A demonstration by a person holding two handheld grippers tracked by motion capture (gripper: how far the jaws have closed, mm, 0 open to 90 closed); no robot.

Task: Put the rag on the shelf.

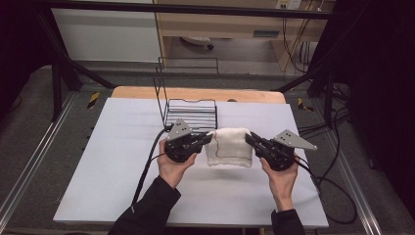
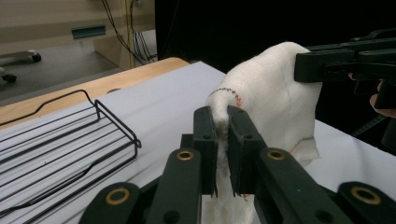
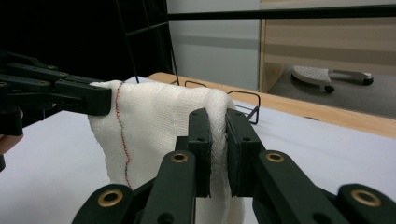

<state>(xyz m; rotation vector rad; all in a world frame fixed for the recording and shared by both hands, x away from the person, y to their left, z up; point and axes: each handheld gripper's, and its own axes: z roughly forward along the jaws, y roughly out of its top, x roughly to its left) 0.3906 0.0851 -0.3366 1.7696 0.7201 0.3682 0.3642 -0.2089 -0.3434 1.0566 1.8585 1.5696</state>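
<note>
Both grippers have the white cloth (image 1: 229, 147) pinched, left gripper (image 1: 209, 138) at nine o'clock, right gripper (image 1: 248, 138) at three, fingers clamped on its corners, hanging above the counter (image 1: 98, 186). Looks mid-fold; next, lay it flat evenly.

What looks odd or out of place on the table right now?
Nothing stands out. The white cloth hangs evenly between the left gripper and right gripper, each clamped on a top corner. The wire rack sits flat behind it, with no spill or damage visible.
</note>
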